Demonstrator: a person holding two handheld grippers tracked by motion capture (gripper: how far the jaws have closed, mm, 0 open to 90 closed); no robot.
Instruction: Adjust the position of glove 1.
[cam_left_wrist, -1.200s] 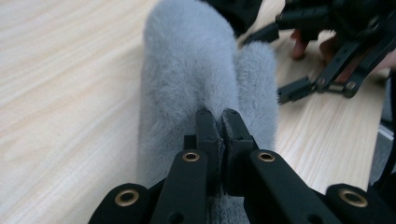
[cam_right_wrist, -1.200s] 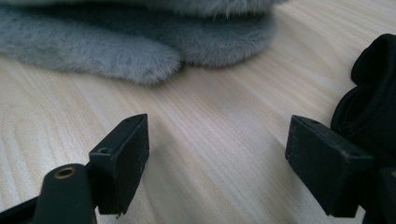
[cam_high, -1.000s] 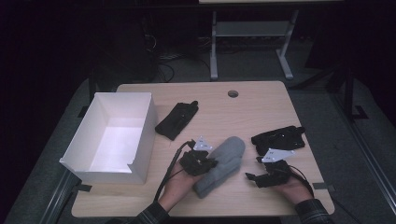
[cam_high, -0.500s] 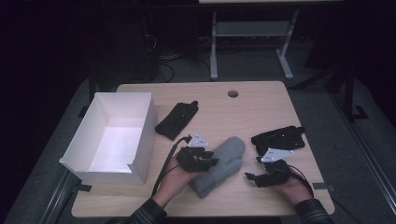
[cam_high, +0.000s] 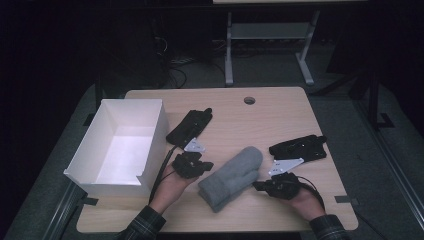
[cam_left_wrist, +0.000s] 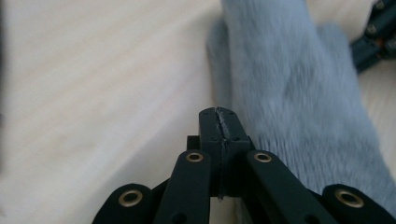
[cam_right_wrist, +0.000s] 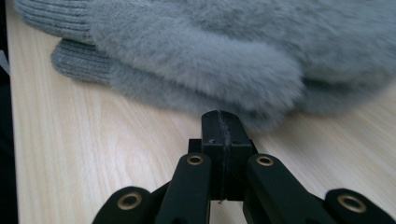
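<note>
**Both jaws closed beside the mittens, nothing gripped yet**

While the grey mittens (cam_high: 231, 177) lie stacked as a pair near the front middle of the worktop (cam_high: 280, 115), you have a hand-held gripper on either side of them. Your left hand-held gripper (cam_high: 206, 165) sits at about nine o'clock from the pair, just beside its fluffy edge; in the left gripper view its jaws are clenched pad to pad, with the mitten (cam_left_wrist: 299, 93) to one side and no fabric between them. Your right hand-held gripper (cam_high: 256, 185) sits at about four o'clock from the pair; its jaws have just been closing and now meet with nothing in them, the tip just short of the mitten thumb (cam_right_wrist: 196, 60) in the right gripper view.

As a judgement, you are at the approach step: both tools are lined up on the mittens, but no grip is made. The next move calls for opening one pair of jaws wide, easing one pad under the fluffy edge and closing on both layers, so the pair lifts together and the top mitten does not slide off.

The white box (cam_high: 150, 145) stands open at about nine o'clock from the mittens, a likely place for them. A black glove (cam_high: 190, 126) lies at eleven o'clock and another black glove (cam_high: 299, 148) at two o'clock, both apart from the pair.
</note>
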